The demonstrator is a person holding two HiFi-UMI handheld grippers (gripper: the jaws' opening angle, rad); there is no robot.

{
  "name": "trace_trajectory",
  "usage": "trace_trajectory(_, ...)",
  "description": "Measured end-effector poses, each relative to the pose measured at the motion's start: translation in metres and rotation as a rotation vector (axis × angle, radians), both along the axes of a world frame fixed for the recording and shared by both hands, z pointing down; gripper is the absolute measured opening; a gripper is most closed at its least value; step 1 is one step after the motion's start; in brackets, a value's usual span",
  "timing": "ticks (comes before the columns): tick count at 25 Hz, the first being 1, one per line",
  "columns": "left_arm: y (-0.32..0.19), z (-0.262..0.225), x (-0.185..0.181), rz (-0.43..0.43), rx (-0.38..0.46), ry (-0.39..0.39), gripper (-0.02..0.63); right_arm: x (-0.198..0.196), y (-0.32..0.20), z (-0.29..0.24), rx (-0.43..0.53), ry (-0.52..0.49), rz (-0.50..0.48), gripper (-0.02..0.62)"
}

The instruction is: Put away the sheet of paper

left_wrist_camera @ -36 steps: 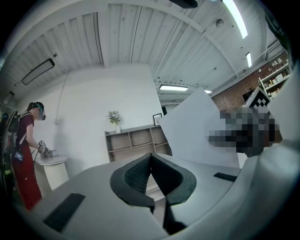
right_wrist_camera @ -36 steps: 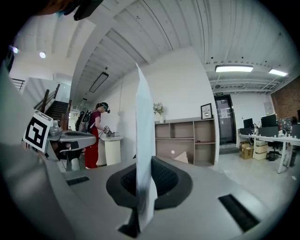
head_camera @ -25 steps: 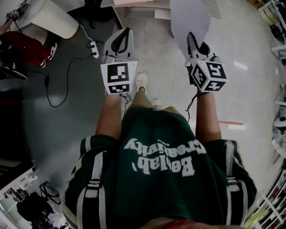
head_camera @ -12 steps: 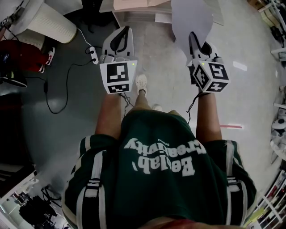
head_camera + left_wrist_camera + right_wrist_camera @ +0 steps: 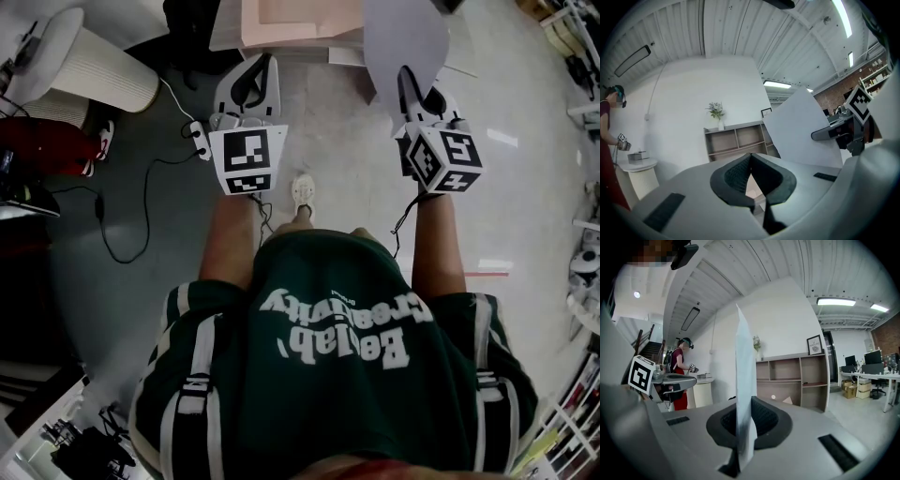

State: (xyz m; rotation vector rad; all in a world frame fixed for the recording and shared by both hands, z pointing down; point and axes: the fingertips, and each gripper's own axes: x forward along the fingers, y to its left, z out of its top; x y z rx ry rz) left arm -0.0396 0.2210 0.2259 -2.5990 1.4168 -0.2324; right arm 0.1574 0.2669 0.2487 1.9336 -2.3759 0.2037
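Observation:
The white sheet of paper [image 5: 405, 37] stands upright ahead of me, pinched at its lower edge by my right gripper [image 5: 406, 77]. In the right gripper view the sheet [image 5: 743, 380] shows edge-on, and the right gripper [image 5: 742, 414] is shut on it. My left gripper [image 5: 257, 67] is held level beside it, about a shoulder's width to the left, apart from the paper. Seen from its own camera, the left gripper [image 5: 750, 159] is shut with nothing between its pads. That view also shows the sheet's flat face [image 5: 799, 133] at the right.
A low shelf unit with a pink-topped box [image 5: 300, 21] is just ahead; its open compartments [image 5: 801, 380] show in the right gripper view. A white round stand [image 5: 94, 61], a power strip with cable [image 5: 196, 131] and a person in red [image 5: 680, 364] are to the left. Racks line the right edge.
The floor has slid downward in the head view: the shelf unit and pink box are nearer, and the foot has stepped forward. Both grippers keep their pose; the paper stays clamped.

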Motion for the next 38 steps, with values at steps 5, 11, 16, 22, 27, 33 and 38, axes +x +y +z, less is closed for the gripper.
trace_trajectory(5,-0.050,-0.006,-0.015,0.013,0.006,0.004,0.018,-0.017,-0.048,-0.006,0.000,0.002,0.006,0.034)
trace_trajectory(11,-0.097,-0.008,-0.032,0.022,0.010,0.005,0.018,-0.035,-0.094,-0.010,0.003,0.002,0.007,0.034)
trace_trajectory(16,-0.127,-0.004,-0.043,0.028,0.006,0.003,0.018,-0.048,-0.125,-0.008,0.008,-0.006,0.005,0.034)
trace_trajectory(22,-0.145,-0.001,-0.050,0.032,-0.003,0.006,0.018,-0.058,-0.145,-0.005,0.004,-0.019,0.001,0.034)
trace_trajectory(27,-0.157,0.009,-0.055,0.029,-0.018,0.003,0.018,-0.063,-0.159,0.003,-0.008,-0.029,-0.011,0.034)
trace_trajectory(33,-0.170,0.012,-0.043,0.020,-0.029,-0.006,0.018,-0.054,-0.173,0.006,-0.019,-0.046,-0.031,0.034)
trace_trajectory(38,-0.194,0.018,-0.037,0.001,-0.043,-0.022,0.018,-0.047,-0.203,0.016,-0.037,-0.071,-0.054,0.034)
